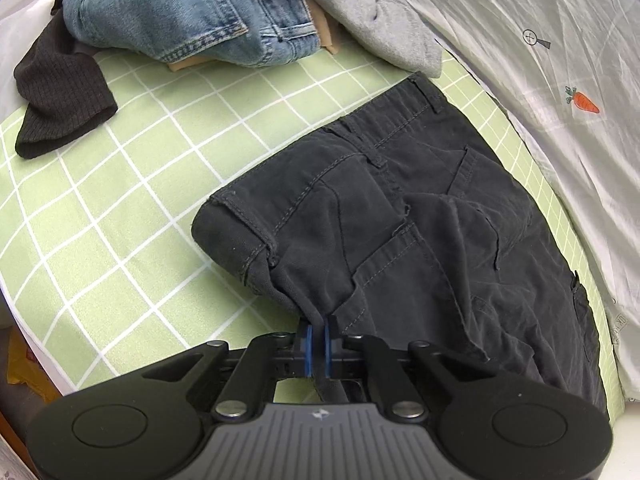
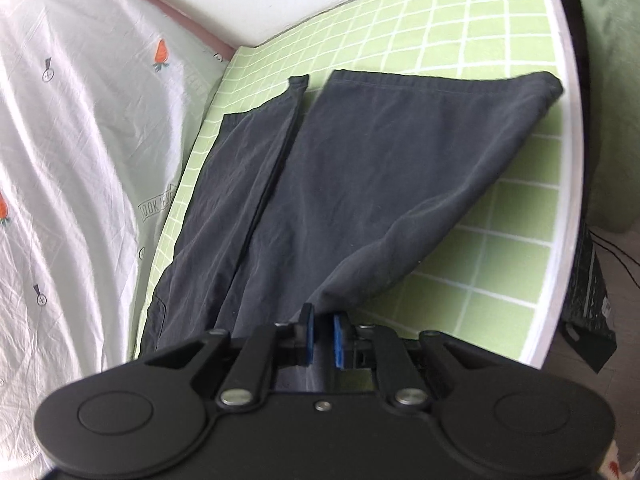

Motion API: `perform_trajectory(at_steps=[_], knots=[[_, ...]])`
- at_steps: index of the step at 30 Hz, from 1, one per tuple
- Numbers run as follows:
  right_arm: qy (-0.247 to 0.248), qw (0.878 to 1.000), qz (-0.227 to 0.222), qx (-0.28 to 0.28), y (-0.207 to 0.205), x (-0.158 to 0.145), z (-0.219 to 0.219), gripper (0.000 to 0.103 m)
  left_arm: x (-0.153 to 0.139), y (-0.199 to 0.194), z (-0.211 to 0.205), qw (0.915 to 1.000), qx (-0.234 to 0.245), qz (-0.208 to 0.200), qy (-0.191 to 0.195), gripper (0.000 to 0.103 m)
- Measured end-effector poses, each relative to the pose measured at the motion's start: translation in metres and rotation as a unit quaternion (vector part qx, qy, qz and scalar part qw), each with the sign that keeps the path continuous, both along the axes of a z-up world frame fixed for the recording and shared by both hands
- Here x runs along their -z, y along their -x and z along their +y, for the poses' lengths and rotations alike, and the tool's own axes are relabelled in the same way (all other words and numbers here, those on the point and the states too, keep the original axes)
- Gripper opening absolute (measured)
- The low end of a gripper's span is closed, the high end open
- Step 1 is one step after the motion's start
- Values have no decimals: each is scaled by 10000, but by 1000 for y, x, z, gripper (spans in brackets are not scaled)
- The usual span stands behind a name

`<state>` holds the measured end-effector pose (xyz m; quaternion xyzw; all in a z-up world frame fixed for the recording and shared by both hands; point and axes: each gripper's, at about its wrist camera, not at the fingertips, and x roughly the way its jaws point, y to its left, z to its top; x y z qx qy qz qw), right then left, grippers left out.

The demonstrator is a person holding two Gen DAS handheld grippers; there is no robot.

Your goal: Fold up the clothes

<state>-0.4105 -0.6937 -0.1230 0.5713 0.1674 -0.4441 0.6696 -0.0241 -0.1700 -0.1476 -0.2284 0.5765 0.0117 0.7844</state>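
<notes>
**Trousers pinched at both ends**

Left gripper [image 1: 318, 334] clamped tight on dark trousers [image 1: 420, 216] near the waist; right gripper [image 2: 323, 334] nipping a leg, on the green checked sheet [image 1: 120, 208]. Thin pinches, likely to slip if tugged apart. Beyond: one jeans [image 1: 180, 12], one grey garment [image 1: 376, 28], one black knit [image 1: 60, 92].

Your right hand-held gripper [image 2: 321, 338] pinches a fold of the dark trousers [image 2: 360, 184], lifting them off the green checked sheet [image 2: 500, 40], carrot-print quilt [image 2: 80, 140] alongside
</notes>
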Motion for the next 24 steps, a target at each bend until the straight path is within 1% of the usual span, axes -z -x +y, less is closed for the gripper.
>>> perform_trajectory(at_steps=[5, 8, 10, 16, 19, 21, 24], knots=[[277, 9976, 320, -543, -41, -22, -18, 10, -17, -10, -11, 9994, 75, -182, 277, 5], [359, 9955, 424, -761, -67, -27, -27, 10, -23, -19, -20, 9988, 100, -254, 416, 5], [375, 9952, 373, -821, -80, -31, -33, 10, -25, -25, -26, 9985, 132, -284, 455, 5], [353, 9957, 152, -838, -114, -39, -54, 10, -30, -50, -46, 9976, 140, -324, 604, 5], [376, 9968, -24, -704, -130, -47, -66, 9, -34, -66, -59, 9980, 231, -383, 444, 5], [375, 9977, -153, -552, -135, -46, -75, 9, -37, -76, -68, 9980, 254, -439, 381, 5], [304, 9985, -232, -383, -148, -42, -90, 9, -39, -90, -78, 9978, 220, -536, 322, 5]])
